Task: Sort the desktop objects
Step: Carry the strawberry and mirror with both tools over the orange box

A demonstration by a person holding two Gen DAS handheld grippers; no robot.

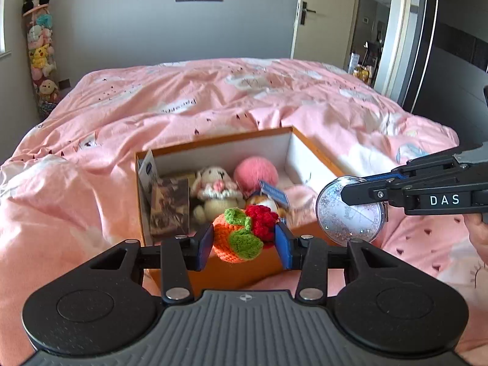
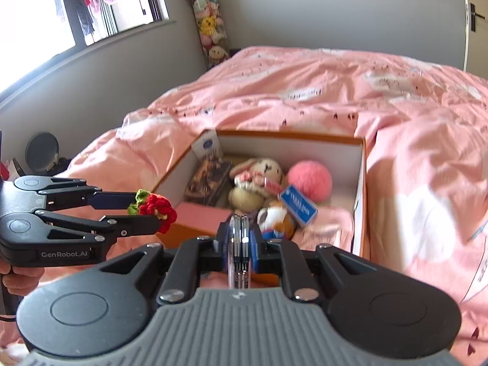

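Note:
An orange cardboard box (image 1: pixel 317 149) with a white inside lies on the pink bed; it also shows in the right wrist view (image 2: pixel 360 180). Inside are a knitted rabbit (image 1: pixel 215 189), a pink pompom ball (image 1: pixel 256 174), a small plush (image 2: pixel 273 216), a blue card (image 2: pixel 299 206) and a dark booklet (image 1: pixel 169 207). My left gripper (image 1: pixel 244 241) is shut on a crocheted orange fruit with red flower (image 1: pixel 244 235) at the box's near edge. My right gripper (image 2: pixel 240 238) is shut on a round glitter compact (image 1: pixel 350 210), seen edge-on (image 2: pixel 240 244), just right of the box.
The pink duvet (image 1: pixel 213 97) covers the whole bed around the box. A tall tube of plush toys (image 1: pixel 39 52) stands by the far wall. A door (image 1: pixel 323 15) and dark wardrobe are at the right. A window (image 2: pixel 76 6) is at the left.

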